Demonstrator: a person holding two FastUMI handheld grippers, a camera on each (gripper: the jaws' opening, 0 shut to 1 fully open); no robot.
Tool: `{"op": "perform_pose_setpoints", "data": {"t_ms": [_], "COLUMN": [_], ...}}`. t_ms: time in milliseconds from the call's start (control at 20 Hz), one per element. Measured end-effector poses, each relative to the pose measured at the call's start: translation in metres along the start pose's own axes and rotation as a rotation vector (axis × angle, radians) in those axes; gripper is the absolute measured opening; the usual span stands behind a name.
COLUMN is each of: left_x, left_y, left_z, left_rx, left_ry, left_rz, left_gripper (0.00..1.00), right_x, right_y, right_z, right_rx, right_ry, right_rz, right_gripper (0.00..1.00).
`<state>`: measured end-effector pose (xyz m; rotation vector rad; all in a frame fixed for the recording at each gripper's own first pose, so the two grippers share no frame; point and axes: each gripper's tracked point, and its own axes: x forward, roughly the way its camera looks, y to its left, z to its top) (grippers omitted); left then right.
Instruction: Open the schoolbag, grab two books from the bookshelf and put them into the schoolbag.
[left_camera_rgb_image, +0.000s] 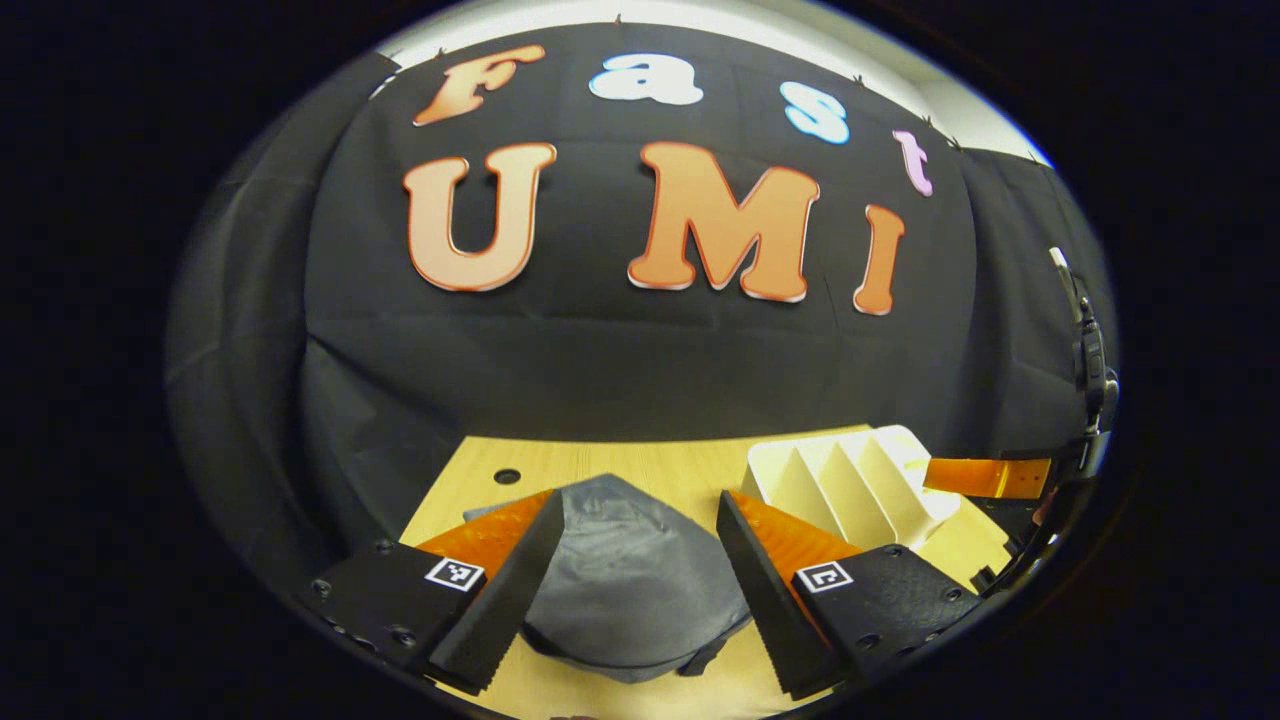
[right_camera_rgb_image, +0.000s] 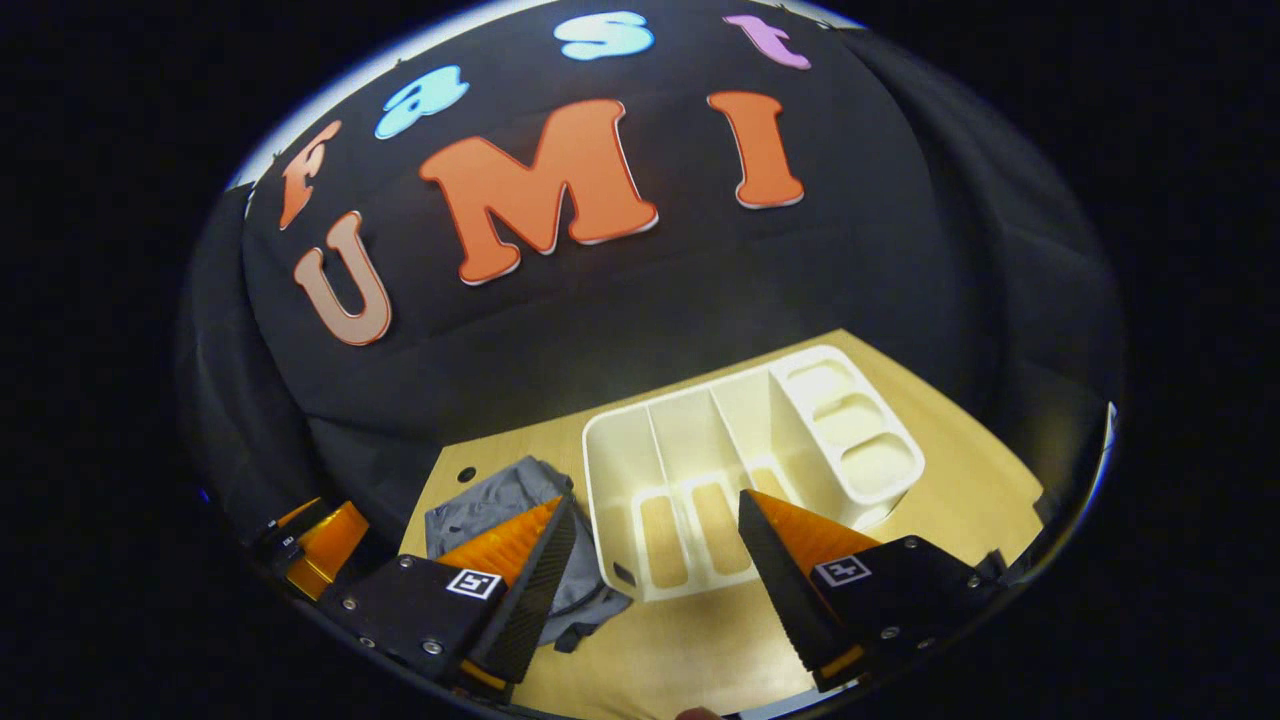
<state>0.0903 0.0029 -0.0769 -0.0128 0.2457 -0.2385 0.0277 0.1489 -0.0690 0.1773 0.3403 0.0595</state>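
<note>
Left gripper view: left gripper (left_camera_rgb_image: 632, 580) fingers apart above grey schoolbag (left_camera_rgb_image: 625, 590) lying on the counter (left_camera_rgb_image: 640, 465), white bookshelf (left_camera_rgb_image: 850, 480) just right of it. Right gripper view: right gripper (right_camera_rgb_image: 655, 575) fingers apart over bookshelf near edge.

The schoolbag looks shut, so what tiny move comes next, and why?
Probably lower the left gripper onto the grey schoolbag to find its opening. The bag lies closed between the open fingers, and the white bookshelf looks empty of books.
</note>
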Motion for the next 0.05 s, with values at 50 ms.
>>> {"op": "perform_pose_setpoints", "data": {"t_ms": [50], "left_x": [-0.0034], "left_y": [-0.0017], "left_z": [0.0049], "left_rx": [0.003], "left_ry": [-0.021], "left_rz": [0.012], "left_gripper": [0.97], "right_x": [-0.0069], "right_y": [-0.0039], "right_z": [0.0106], "right_rx": [-0.021], "right_ry": [-0.036], "right_rz": [0.004], "right_gripper": [0.97]}}
